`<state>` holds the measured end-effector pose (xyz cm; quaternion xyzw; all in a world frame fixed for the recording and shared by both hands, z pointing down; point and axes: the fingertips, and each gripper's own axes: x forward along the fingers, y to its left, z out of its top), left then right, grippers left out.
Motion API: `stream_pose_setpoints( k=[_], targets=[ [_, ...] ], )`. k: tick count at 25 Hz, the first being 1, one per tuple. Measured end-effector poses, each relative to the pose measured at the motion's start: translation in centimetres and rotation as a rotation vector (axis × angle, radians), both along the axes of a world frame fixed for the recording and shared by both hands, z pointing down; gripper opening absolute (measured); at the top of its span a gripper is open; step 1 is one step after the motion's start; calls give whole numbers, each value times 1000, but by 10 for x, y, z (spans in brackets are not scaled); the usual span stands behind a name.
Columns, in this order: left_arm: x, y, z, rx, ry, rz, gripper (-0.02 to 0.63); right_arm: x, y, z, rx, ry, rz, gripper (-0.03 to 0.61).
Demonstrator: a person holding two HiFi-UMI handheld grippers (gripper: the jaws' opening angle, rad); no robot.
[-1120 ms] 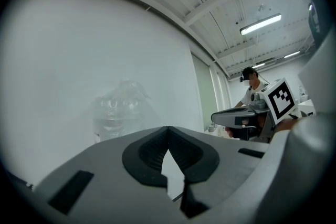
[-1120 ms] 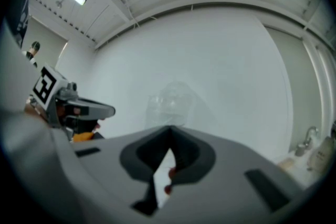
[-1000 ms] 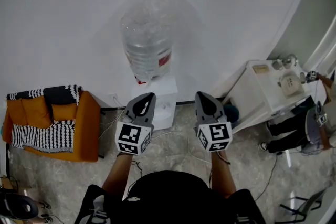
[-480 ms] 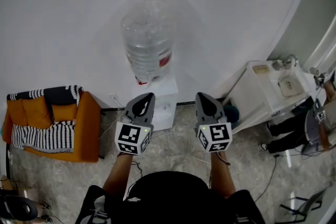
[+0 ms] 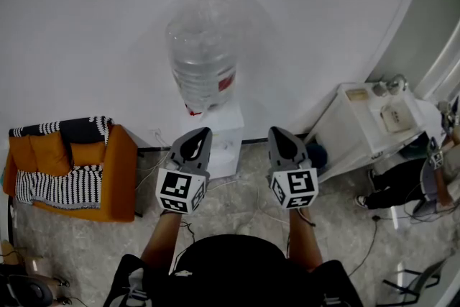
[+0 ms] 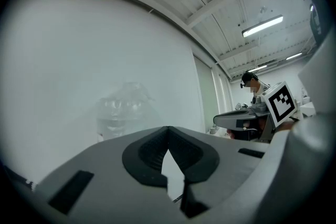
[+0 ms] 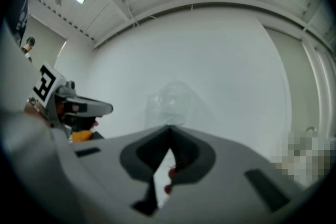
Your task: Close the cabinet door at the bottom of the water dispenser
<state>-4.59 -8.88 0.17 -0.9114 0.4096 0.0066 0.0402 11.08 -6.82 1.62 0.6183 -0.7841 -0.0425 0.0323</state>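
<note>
Nearest, two grey moulded-plastic grippers are held level side by side, just short of the water dispenser (image 5: 228, 127), each with a black-and-white marker cube at its rear. The left gripper (image 5: 202, 133) has its jaws together with nothing between them, and the ribbed dark pads (image 6: 152, 150) meet at the tip. The right gripper (image 5: 277, 131) is likewise closed and empty. Beneath them lies a pale, veined stone floor (image 5: 244, 208). The dispenser is a white box carrying an upturned, crinkled clear plastic bottle (image 5: 203, 61) with a red-and-white label. From above, its bottom cabinet door is hidden, so I cannot tell how it stands. Left of the dispenser sits an orange armchair (image 5: 115, 176) draped with a black-and-white knitted blanket (image 5: 54, 187). Right of the dispenser is a white bench (image 5: 359, 133) bearing small objects. Behind the dispenser rises a plain white wall (image 5: 108, 25). Both grippers sit where they were a second ago. Only another person (image 5: 395, 187) beyond the bench has drawn toward the right edge.
</note>
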Motion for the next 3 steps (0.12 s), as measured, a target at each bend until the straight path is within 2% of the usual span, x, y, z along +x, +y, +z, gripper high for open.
stream_pose_setpoints(
  k=[3],
  targets=[
    [2,1,2,-1,-7,4,11,-1,1,0,0,5,-3,34]
  ],
)
